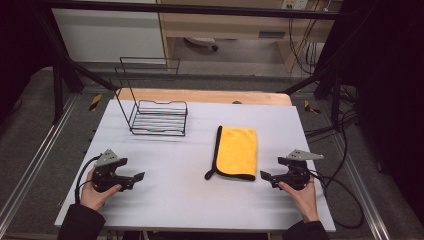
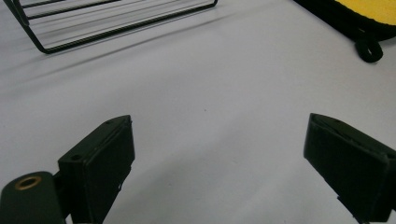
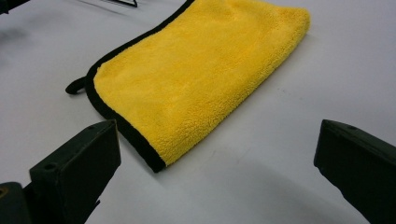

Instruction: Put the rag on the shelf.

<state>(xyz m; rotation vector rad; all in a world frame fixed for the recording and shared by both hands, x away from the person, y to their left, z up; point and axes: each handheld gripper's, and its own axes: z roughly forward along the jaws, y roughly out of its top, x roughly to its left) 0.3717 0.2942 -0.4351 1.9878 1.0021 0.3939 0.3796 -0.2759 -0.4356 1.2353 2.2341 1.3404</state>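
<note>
A folded yellow cloth [image 1: 237, 151] with black trim lies flat on the white table [image 1: 170, 195], right of centre, its hanging loop [image 1: 210, 175] at the near left corner. A person's two hands rest at the near edge, each with a gripper: the left gripper [image 1: 140, 176] sits well apart from the cloth, jaws spread and holding nothing; the right gripper [image 1: 264, 175] points at the cloth's near right corner from just beside it, jaws likewise released and empty. A black wire rack [image 1: 159, 117] stands farther back on the left, apart from the cloth.

The step in hand looks to be the first reach for the cloth, and the right gripper is best placed for it. To do it well (the pile is thick and soft), the jaws should slide low along the table, straddle the trimmed edge at the corner and close on all folded layers before any lift.
</note>
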